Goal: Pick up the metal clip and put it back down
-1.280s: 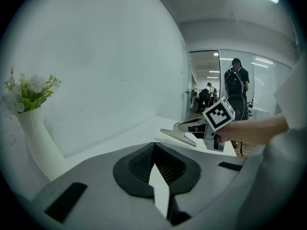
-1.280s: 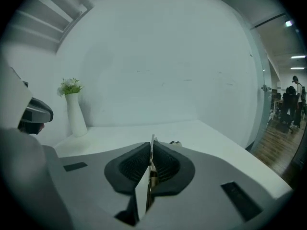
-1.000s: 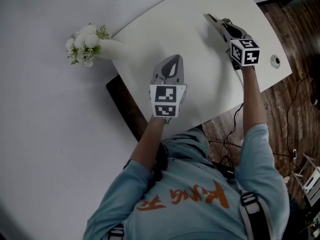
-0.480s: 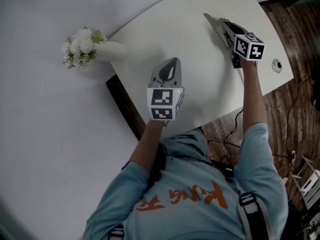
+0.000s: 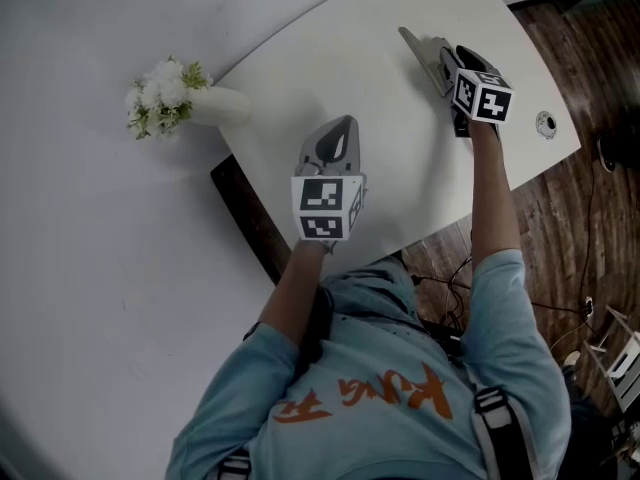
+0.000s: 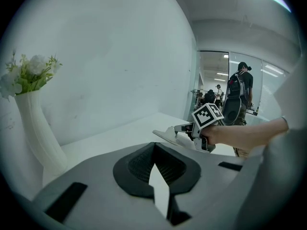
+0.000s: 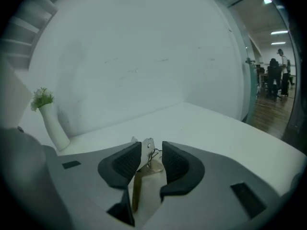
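opening jaws are seen around the metal clip

at the far left of the head view, a white vase (image 5: pixel 228 102) of white flowers (image 5: pixel 160 96) is set on the white table (image 5: pixel 340 58), close to the pale wall. nearer the middle, the left gripper (image 5: pixel 340 133) is held over the near part of the table, pointed away from the person. in the left gripper view its jaws are closed together, pad against pad, and nothing is held between them. its marker cube (image 5: pixel 325 206) is seen at the back end.

further right, the right gripper (image 5: pixel 418 50) is held low over the table, well apart from the left one, with its tips turned towards the far edge. in the right gripper view its jaws are parted and opening. the metal clip (image 7: pixel 147 151) is found upright between the two dark pads (image 7: pixel 125 163), nearer the left pad, and a clear gap is seen at the right pad. whether the left pad touches the clip cannot be told, nor whether the clip rests on the table. in the head view the clip is hidden by the gripper.

at the far right, a small round fitting (image 5: pixel 545 123) is set in the table top, and a wooden floor (image 5: pixel 590 208) is seen beyond the table's edge.
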A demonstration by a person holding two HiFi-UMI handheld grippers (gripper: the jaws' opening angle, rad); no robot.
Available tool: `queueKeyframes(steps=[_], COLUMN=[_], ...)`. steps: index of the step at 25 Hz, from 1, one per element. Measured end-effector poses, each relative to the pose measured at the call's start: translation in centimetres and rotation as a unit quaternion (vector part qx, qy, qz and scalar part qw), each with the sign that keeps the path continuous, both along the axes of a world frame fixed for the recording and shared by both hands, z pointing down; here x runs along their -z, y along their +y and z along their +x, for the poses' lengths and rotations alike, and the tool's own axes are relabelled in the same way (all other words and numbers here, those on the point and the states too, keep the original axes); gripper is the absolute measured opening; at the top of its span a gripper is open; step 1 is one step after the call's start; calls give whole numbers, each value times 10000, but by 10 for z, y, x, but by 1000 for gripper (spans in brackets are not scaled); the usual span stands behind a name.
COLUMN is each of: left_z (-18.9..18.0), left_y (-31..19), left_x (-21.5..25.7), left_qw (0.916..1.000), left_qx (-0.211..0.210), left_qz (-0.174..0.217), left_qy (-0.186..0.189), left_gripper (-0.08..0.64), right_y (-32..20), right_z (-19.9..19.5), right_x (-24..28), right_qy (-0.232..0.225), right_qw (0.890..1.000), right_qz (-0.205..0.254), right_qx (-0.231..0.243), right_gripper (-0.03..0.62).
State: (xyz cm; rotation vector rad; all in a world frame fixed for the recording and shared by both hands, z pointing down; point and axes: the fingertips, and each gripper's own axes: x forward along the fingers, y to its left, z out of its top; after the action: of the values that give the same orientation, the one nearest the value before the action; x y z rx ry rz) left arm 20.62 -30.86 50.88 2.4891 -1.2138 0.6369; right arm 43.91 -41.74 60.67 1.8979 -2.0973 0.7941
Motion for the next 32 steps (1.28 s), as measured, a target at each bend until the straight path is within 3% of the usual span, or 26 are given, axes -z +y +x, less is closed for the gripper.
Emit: queueKeyframes(steps=[10, 16, 23, 29, 32], left_z=[-6, -10, -44, -71, -77], left_y=[23, 32, 38, 49, 48], left_x=[18, 49, 81, 112, 127], left_qw=[9990, 9943, 9852, 9827, 9799], left_qx=[-254, -517, -491, -545, -633], left_qz=[150, 384, 325, 675, 945], left_qy=[325, 847, 1608, 1634, 1638], left_gripper=[17, 17, 17, 17, 17], right_y=[69, 110, 150, 185, 201], right_z=[-45, -66, -144, -187, -201], right_x=[76, 129, 186, 229, 254], right_qy=[89, 183, 317, 297, 664], right_qw=[9957, 9894, 9829, 9749, 9647], right_qz=[853, 1237, 1565, 1901, 2268], right_qx=[-343, -737, -916, -1118, -1165], right_gripper=[110, 83, 40, 12, 12])
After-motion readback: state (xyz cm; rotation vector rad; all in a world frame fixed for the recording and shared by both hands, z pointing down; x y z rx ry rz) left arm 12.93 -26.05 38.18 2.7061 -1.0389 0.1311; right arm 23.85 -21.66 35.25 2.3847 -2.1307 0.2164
